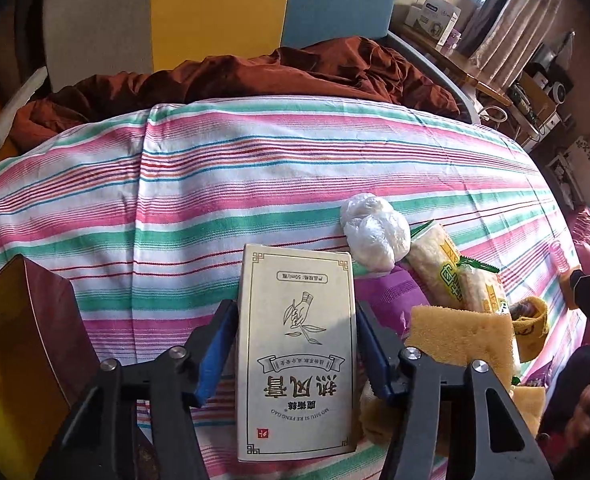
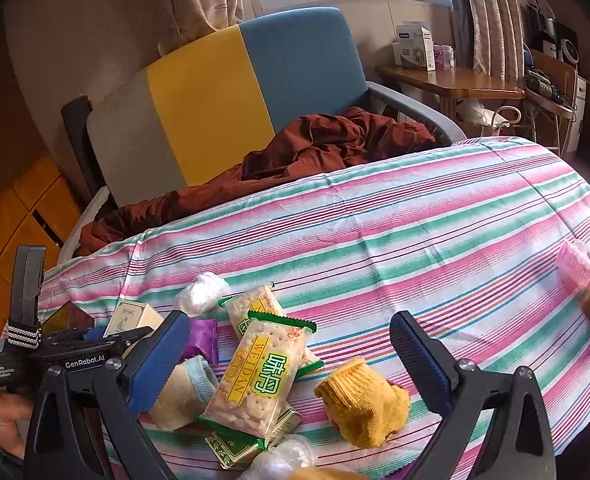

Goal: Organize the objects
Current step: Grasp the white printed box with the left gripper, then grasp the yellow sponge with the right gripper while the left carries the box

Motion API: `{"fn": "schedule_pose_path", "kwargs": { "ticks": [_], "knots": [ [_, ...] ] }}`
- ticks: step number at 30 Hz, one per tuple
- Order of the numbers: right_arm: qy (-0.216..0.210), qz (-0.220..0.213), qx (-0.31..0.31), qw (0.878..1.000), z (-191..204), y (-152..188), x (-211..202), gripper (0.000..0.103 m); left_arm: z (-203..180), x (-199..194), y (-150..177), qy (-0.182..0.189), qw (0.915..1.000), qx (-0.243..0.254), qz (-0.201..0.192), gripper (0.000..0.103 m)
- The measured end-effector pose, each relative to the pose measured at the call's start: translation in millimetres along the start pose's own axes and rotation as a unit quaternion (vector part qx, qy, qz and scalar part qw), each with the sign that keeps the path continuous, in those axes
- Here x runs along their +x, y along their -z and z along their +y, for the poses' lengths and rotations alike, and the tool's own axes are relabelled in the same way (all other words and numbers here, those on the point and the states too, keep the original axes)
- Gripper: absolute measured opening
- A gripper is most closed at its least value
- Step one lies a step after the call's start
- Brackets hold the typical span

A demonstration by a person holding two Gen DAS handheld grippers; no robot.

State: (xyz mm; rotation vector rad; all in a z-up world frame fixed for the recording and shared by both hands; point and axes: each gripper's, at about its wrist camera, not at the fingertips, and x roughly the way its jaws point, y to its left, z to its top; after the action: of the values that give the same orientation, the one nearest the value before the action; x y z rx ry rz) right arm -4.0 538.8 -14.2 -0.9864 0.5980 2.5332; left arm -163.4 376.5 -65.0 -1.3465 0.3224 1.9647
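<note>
left tool (image 1: 297,344): blue pads either side of cream carton (image 1: 297,354), contact unclear | right tool (image 2: 291,364): released, above cracker packs (image 2: 255,380) and yellow glove (image 2: 365,400) | all near striped surface's (image 2: 415,220) near-left corner

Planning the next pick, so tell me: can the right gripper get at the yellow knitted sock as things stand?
Probably yes: the right gripper is open, and the yellow knitted sock lies uncovered on the striped cloth between its jaws.
</note>
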Motion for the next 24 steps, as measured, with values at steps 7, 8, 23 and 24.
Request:
{"fn": "schedule_pose_path", "kwargs": {
  "ticks": [7, 8, 23, 24],
  "knots": [
    [-0.037, 0.002, -0.021, 0.999, 12, 1, -1, 0.102, 9, -9, 14, 0.018, 0.9998, -0.003, -0.010, 0.055],
    [-0.041, 0.000, -0.028, 0.999, 15, 2, -2, 0.102, 10, -10, 16, 0.024, 0.9996, -0.010, -0.008, 0.055],
    [-0.081, 0.005, -0.054, 0.995, 27, 4, -5, 0.102, -6, -19, 34, 0.006, 0.9996, 0.021, -0.019, 0.054],
    [-0.080, 0.006, -0.054, 0.995, 27, 4, -4, 0.102, -6, -21, 35, 0.007, 0.9994, 0.021, -0.025, 0.054]
  ]
}}
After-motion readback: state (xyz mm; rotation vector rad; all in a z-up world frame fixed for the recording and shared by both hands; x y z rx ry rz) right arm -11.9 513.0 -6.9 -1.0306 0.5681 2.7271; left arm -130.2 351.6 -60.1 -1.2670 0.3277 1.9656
